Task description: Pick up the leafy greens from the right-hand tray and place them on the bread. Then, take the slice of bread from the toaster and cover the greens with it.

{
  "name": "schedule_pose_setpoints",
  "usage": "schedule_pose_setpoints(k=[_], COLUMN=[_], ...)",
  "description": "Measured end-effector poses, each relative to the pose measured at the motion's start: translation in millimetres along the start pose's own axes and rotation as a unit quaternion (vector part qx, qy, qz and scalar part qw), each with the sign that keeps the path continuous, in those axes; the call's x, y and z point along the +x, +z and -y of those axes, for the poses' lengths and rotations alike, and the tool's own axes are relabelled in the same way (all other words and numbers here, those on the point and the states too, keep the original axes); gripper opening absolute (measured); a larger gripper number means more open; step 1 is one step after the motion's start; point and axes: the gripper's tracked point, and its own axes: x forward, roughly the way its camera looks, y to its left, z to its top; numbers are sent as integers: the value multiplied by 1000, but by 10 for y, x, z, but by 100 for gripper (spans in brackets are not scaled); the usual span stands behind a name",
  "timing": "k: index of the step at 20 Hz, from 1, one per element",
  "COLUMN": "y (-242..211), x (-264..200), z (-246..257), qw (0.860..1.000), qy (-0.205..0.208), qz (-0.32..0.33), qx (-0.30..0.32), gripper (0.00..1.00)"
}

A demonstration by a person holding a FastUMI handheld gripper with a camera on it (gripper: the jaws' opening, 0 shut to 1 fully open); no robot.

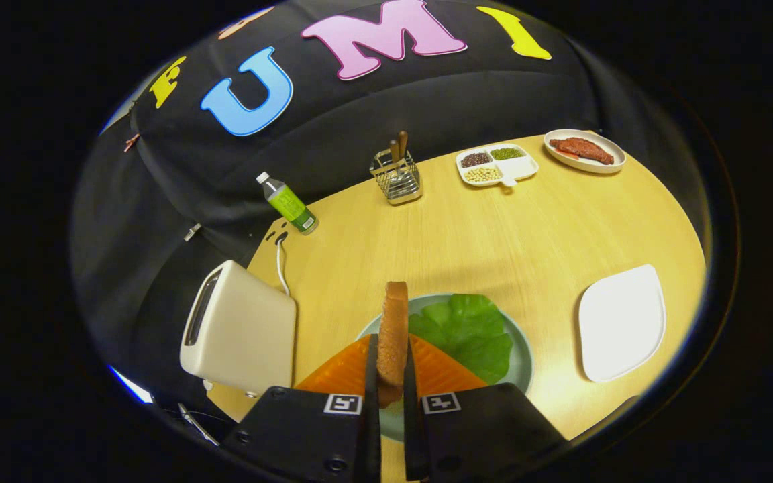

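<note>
My gripper [391,365] is shut on a slice of bread [394,329], held on edge between both fingers and sticking up ahead of them. Below it lies a pale green plate [524,359]. Leafy greens [470,332] rest on the plate just right of the held slice. Orange shapes [443,372] flank the fingers on both sides, over the plate; I cannot tell what they are. The white toaster [239,329] stands left of the fingers at the table's edge, its slot facing away. The white right-hand tray [621,322] sits bare to the right of the plate.
Along the far side of the wooden table [494,228] stand a green bottle [288,203], a wire cutlery holder [396,176], a divided dish of beans [496,164] and an oval plate with meat [584,150]. A white cord [281,265] runs behind the toaster.
</note>
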Motion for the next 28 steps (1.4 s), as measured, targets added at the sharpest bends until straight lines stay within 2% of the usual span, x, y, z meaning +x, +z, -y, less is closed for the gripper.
schedule_pose_setpoints(k=[3, 7, 8, 9, 10, 12, 17, 22, 28], y=[-102, -222, -238, -228, -219, -167, 176, 692, 1662], x=[20, 54, 51, 28, 7, -95, -577, -1221, -2151], z=[226, 566, 634, 687, 739, 847, 1013, 1022, 931], qw=[1000, 999, 998, 998, 997, 996, 993, 984, 959], qy=[-17, -46, -51, -51, -53, -57, -60, -41, -25], qz=[-13, -27, -27, -26, -26, -23, 30, 96, 226], qx=[2, -11, -21, -33, -42, -59, -92, -141, -168], gripper=[30, 57, 69, 70, 83, 98, 99, 99, 99])
